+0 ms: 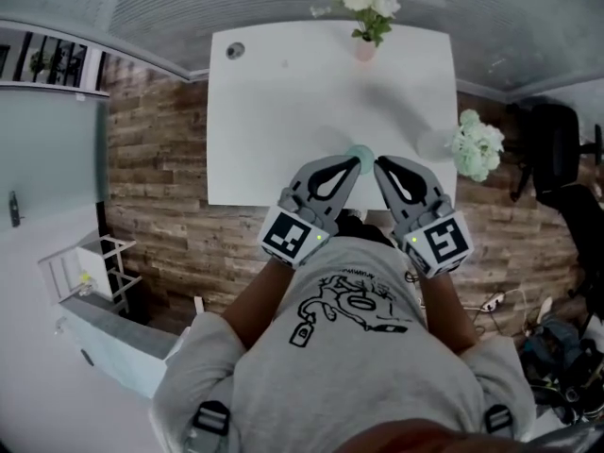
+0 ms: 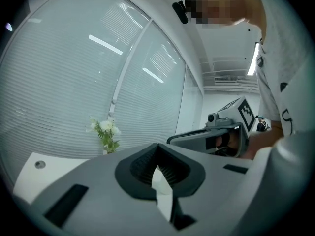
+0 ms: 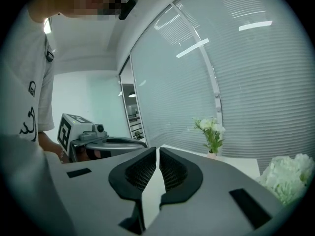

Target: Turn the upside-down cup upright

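Observation:
In the head view a small pale green cup point(image 1: 360, 153) stands on the white table point(image 1: 274, 121) near its front edge. It is partly hidden behind the gripper tips, and I cannot tell which way up it is. My left gripper point(image 1: 351, 164) and right gripper point(image 1: 381, 166) are held side by side above it, in front of my chest. Both are shut with nothing between the jaws. The left gripper view shows its shut jaws point(image 2: 157, 147) with the right gripper point(image 2: 231, 127) beside them. The right gripper view shows its shut jaws point(image 3: 157, 151) and the left gripper point(image 3: 83, 136).
A pink vase of white flowers point(image 1: 366, 17) stands at the table's far edge. A white flower bunch point(image 1: 478, 145) sits by the right edge, and a small dark round thing point(image 1: 235, 51) at the far left corner. A black chair point(image 1: 557, 159) is to the right.

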The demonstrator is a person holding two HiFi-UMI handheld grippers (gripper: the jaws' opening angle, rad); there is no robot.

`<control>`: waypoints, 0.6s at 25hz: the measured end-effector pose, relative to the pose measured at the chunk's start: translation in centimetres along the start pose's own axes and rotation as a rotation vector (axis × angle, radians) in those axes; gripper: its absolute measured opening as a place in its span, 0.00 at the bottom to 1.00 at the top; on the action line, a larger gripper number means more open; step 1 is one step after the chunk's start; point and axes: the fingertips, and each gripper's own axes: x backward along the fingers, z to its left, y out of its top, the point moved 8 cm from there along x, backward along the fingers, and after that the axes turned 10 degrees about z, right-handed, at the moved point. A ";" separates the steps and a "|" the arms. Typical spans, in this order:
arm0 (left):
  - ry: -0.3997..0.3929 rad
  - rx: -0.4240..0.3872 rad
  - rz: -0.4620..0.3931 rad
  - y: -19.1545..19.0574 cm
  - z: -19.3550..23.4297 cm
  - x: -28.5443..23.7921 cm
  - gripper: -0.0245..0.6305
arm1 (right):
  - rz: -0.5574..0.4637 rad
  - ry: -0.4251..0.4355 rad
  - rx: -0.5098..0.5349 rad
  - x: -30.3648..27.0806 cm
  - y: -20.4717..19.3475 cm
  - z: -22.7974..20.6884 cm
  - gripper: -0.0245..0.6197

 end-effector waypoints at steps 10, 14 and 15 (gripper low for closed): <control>-0.001 0.004 -0.060 3.4 -0.1 0.9 0.04 | -0.048 0.001 -0.009 0.7 3.1 0.7 0.11; -0.004 0.000 -0.077 4.4 -0.2 1.2 0.04 | -0.093 -0.009 0.000 1.0 4.5 0.8 0.11; -0.005 -0.002 -0.081 4.7 -0.2 1.4 0.04 | -0.092 -0.011 0.004 1.0 4.7 0.9 0.11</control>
